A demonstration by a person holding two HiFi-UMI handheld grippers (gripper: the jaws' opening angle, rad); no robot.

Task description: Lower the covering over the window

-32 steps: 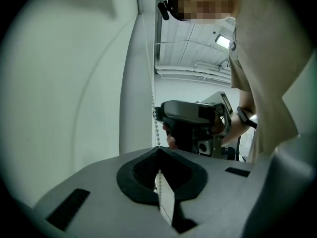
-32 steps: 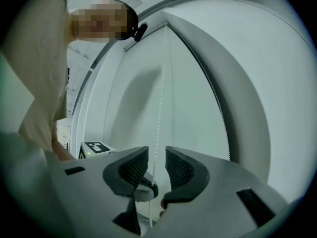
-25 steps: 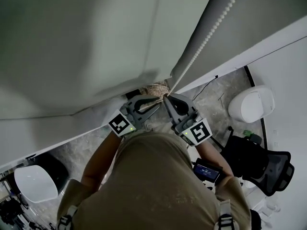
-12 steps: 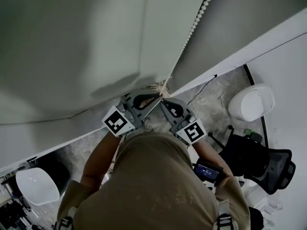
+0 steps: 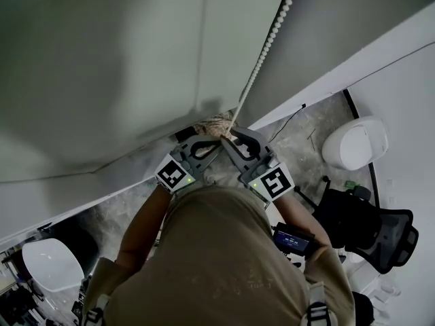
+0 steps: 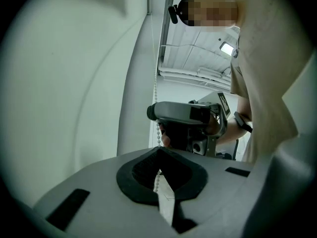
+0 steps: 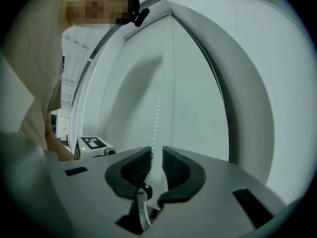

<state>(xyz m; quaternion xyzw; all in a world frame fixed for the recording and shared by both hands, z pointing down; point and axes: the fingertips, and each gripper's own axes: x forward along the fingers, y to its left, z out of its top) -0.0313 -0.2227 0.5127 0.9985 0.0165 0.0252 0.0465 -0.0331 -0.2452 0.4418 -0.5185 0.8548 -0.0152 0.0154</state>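
Left claw clamps the chain; right claw has just been opening, with the chain between its parted pads. Both crowd together by the blind's edge, with open floor below.

Bead chain right of blind, inside left gripper and right gripper below.

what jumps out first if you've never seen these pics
The pale blind fills the head view's upper left, with a white bead chain slanting down beside it. At centre, the left gripper is shut on that chain, while the jaws of the right gripper have just been opening around it.
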